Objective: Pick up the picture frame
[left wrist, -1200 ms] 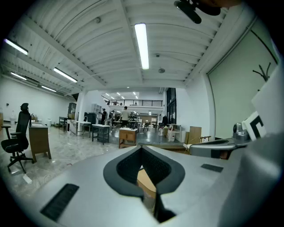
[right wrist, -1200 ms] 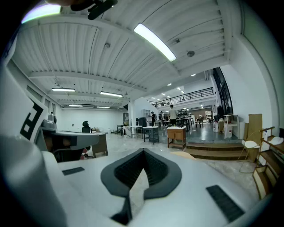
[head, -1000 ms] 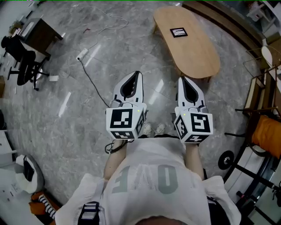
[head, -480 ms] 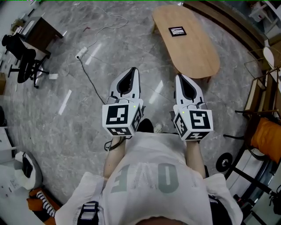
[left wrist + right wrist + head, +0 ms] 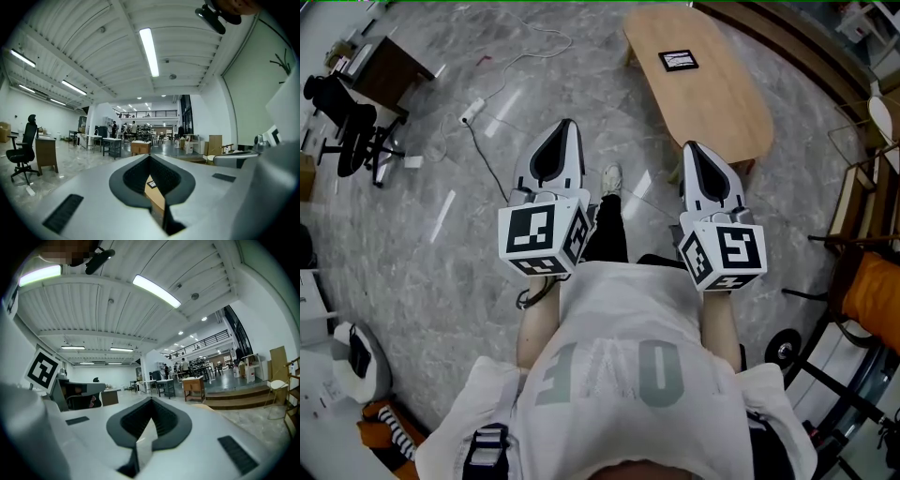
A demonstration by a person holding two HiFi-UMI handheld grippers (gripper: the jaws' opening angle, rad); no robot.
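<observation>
Open floor (image 5: 441,281) lay ahead of the left gripper (image 5: 566,125) up to top centre. Only a cable (image 5: 487,159) and power strip (image 5: 470,116) crossed it, upper left. The wooden table (image 5: 722,117) filled the upper right, its near end just ahead of the right gripper (image 5: 689,148). The tabletop was bare all round the picture frame (image 5: 679,60), so the way in from above was free. The office chair (image 5: 345,131) and desk (image 5: 389,67) stood far left, well clear. Chair frames (image 5: 851,202) crowded the right edge.
</observation>
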